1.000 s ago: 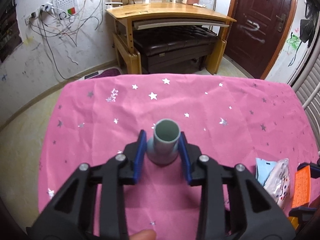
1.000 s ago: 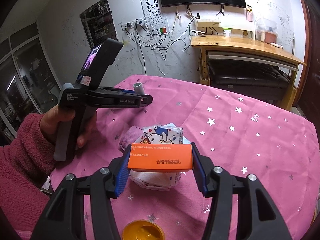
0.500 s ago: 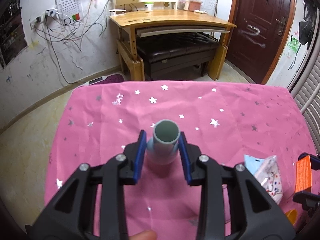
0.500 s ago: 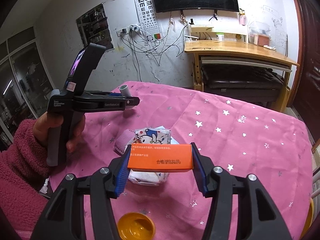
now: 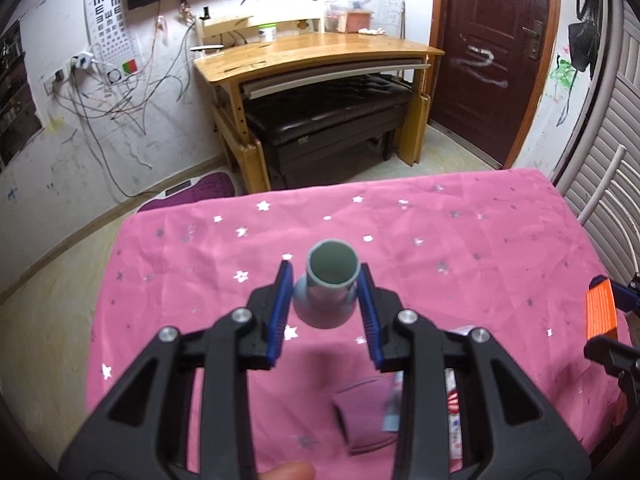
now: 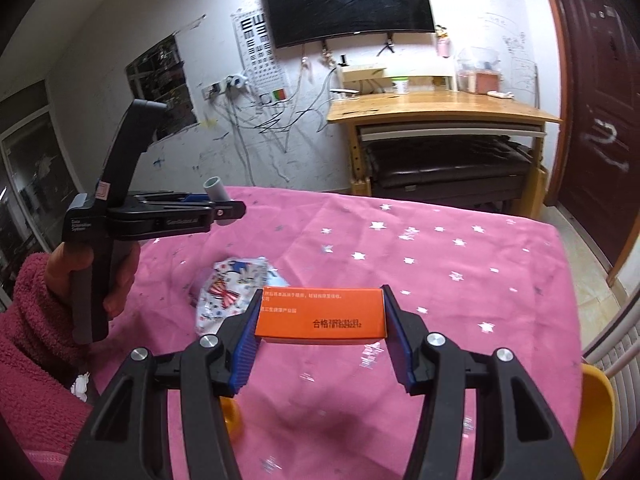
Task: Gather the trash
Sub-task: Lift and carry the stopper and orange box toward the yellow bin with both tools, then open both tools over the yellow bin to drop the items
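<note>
My left gripper [image 5: 325, 294] is shut on a grey plastic pipe fitting [image 5: 330, 282] and holds it above the pink star-print tablecloth [image 5: 460, 240]. The fitting also shows in the right wrist view [image 6: 215, 191], with the left gripper [image 6: 224, 213] held level above the table. My right gripper [image 6: 320, 314] is shut on an orange cardboard box [image 6: 322, 314], lifted over the cloth; the box also shows in the left wrist view [image 5: 599, 311]. A cartoon-print wrapper [image 6: 230, 286] lies on the cloth under the left of the box.
A small pink cloth piece [image 5: 362, 414] lies below the left gripper. A yellow bin rim [image 6: 596, 408] is at the table's right edge and a yellow lid [image 6: 232, 416] near the front. A wooden desk [image 5: 320, 56] and a door [image 5: 492, 48] stand beyond.
Both grippers have risen higher above the table with their loads. The right gripper has shifted right, so the wrapper now sits further left and the yellow bin rim has come into view.
</note>
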Action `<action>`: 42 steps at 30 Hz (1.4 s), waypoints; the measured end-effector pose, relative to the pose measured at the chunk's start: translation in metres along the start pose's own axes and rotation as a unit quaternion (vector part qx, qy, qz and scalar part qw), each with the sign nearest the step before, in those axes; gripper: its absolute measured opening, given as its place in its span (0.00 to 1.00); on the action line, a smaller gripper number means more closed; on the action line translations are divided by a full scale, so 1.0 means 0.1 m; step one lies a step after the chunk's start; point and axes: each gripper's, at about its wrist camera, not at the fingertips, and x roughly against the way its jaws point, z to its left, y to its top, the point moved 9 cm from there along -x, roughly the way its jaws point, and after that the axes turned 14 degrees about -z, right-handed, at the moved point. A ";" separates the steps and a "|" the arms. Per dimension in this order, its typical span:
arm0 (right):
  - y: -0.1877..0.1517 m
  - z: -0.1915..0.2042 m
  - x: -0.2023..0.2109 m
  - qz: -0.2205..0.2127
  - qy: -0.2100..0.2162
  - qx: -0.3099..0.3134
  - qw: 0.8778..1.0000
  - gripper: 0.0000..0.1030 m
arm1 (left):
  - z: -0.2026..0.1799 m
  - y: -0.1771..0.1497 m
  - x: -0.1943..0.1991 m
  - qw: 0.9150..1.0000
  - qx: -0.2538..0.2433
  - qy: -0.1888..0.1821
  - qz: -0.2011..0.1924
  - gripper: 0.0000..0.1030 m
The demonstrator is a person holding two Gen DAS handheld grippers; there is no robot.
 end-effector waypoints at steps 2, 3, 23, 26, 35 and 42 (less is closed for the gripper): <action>-0.01 -0.08 0.06 -0.005 -0.007 -0.006 1.000 0.49 | -0.09 0.03 0.00 1.000 -0.005 -0.004 0.000 0.30; -0.01 -0.15 0.11 -0.009 -0.013 -0.010 1.000 0.49 | -0.14 0.05 0.00 1.000 -0.006 -0.004 -0.001 0.30; -0.30 -1.77 1.13 -0.067 -0.187 -0.110 0.974 0.49 | -2.17 0.46 0.07 0.985 -0.109 -0.133 -0.018 0.30; -0.37 -1.97 1.24 -0.073 -0.204 -0.123 0.968 0.49 | -2.47 0.44 0.07 0.981 -0.119 -0.150 -0.014 0.30; -0.70 -2.48 1.45 -0.070 -0.252 -0.162 0.951 0.49 | -3.26 0.26 0.00 0.971 -0.105 -0.212 0.035 0.30; -0.88 -2.65 1.51 -0.058 -0.254 -0.188 0.947 0.61 | -3.83 0.09 -0.14 0.962 -0.103 -0.240 0.081 0.30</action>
